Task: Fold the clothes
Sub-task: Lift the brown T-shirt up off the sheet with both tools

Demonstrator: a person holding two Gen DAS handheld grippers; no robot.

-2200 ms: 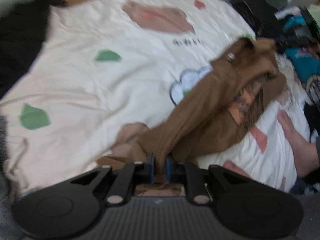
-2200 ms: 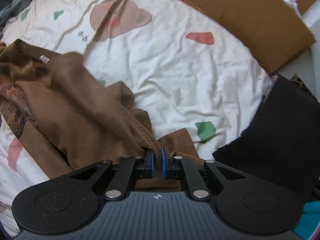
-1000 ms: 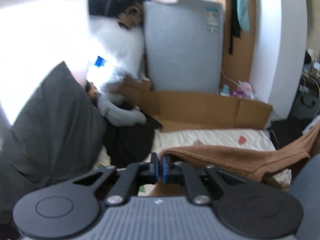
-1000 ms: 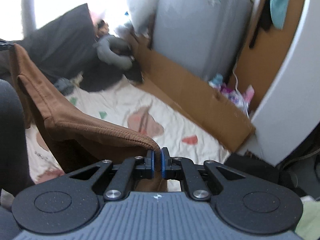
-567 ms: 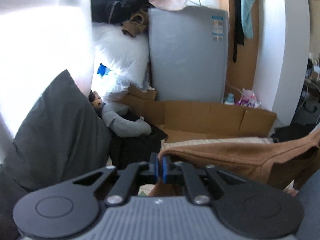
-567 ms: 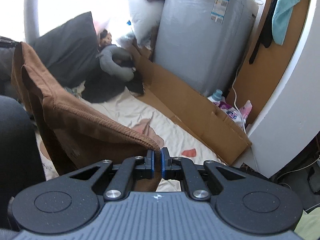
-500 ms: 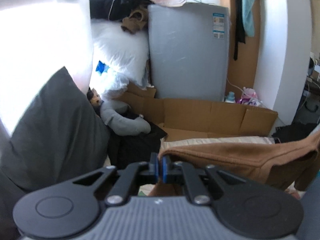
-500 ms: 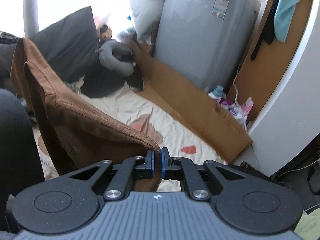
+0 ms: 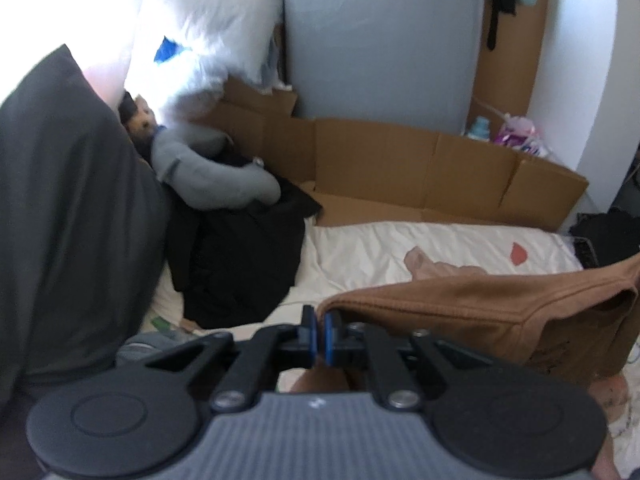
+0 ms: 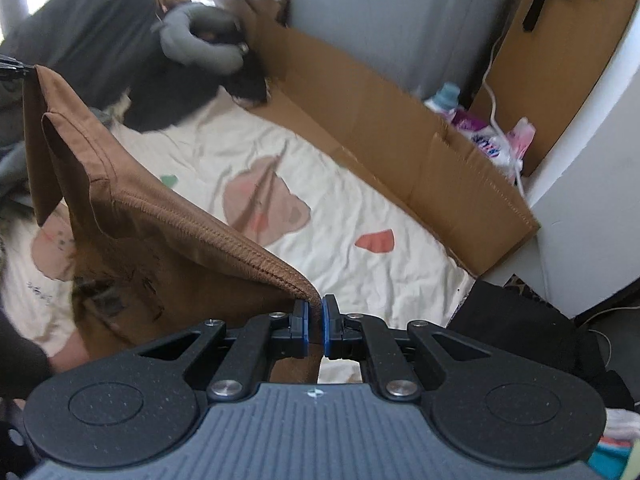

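Note:
A brown garment (image 9: 472, 304) hangs stretched between my two grippers above a cream bed sheet (image 9: 400, 248) with coloured patches. My left gripper (image 9: 319, 334) is shut on one corner of its stitched hem. My right gripper (image 10: 315, 322) is shut on the other corner, and the brown garment (image 10: 160, 240) runs left from it to the left gripper's tip (image 10: 12, 70) at the frame edge. The cloth drapes down below the hem, and its lower part is hidden behind the grippers.
A cardboard sheet (image 10: 380, 120) lines the far side of the bed. A grey neck pillow (image 9: 208, 184), black clothes (image 9: 240, 256) and a dark pillow (image 9: 68, 208) lie at the left end. A grey upright panel (image 9: 380, 40) stands behind. Black cloth (image 10: 520, 340) lies at the right.
Both grippers lifted the garment off the bed and held it up stretched. In the last half second both views have tipped downward, showing more of the bed sheet.

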